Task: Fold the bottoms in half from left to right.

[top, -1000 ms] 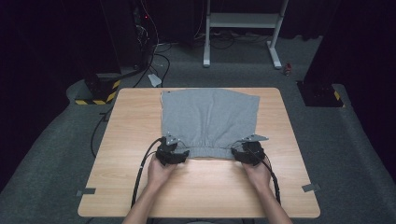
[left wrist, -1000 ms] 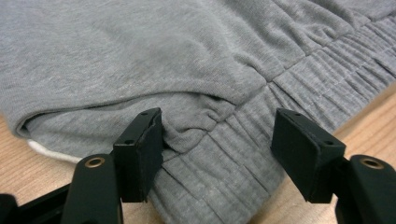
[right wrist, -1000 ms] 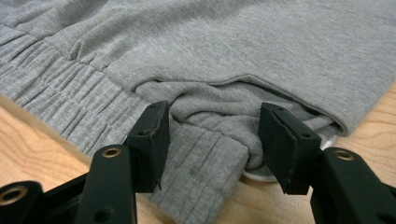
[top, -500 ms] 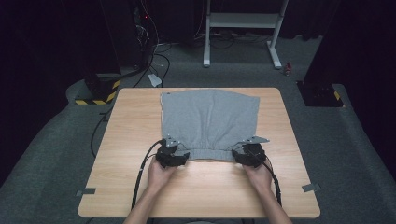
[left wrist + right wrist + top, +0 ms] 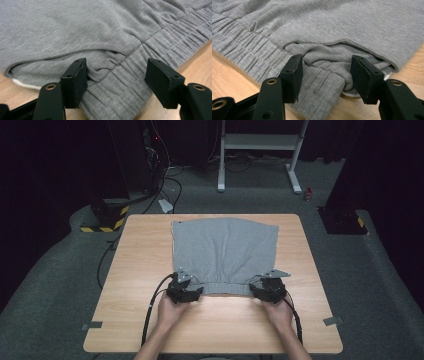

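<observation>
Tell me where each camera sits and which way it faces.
High view: above the person's side, looking forward and down at the table; forearms and both hands show.
Left gripper view: on the left gripper, facing the grey garment; open jaws show.
Right gripper view: on the right gripper, likewise.
Shared: the garment's ribbed waistband.
</observation>
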{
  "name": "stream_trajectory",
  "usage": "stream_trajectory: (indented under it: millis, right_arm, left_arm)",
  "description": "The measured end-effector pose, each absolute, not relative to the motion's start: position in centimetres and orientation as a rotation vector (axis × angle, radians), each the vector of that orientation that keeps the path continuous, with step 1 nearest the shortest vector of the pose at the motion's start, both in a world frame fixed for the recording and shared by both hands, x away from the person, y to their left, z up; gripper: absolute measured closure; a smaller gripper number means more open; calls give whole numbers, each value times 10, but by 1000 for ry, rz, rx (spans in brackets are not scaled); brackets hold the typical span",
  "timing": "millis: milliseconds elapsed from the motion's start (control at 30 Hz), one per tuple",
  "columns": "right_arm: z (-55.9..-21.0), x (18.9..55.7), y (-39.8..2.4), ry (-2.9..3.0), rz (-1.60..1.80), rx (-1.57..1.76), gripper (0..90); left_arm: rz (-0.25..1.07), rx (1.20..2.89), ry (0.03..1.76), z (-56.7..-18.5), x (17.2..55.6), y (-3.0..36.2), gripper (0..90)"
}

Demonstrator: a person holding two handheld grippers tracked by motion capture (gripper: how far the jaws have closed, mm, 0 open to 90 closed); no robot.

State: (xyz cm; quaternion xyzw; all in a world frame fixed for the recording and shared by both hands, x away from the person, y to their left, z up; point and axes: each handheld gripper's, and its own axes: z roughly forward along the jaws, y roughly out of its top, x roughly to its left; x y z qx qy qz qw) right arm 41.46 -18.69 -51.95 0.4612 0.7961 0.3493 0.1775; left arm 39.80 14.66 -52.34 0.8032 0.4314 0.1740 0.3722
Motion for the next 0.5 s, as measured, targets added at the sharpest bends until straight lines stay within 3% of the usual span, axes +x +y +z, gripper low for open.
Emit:
stream_trajectory:
  millis: [500]
  right_arm:
    - [-519, 402, -190, 2264, 985, 1292, 439]
  left_arm:
    - [446, 2055, 1090, -524, 383, 146, 339]
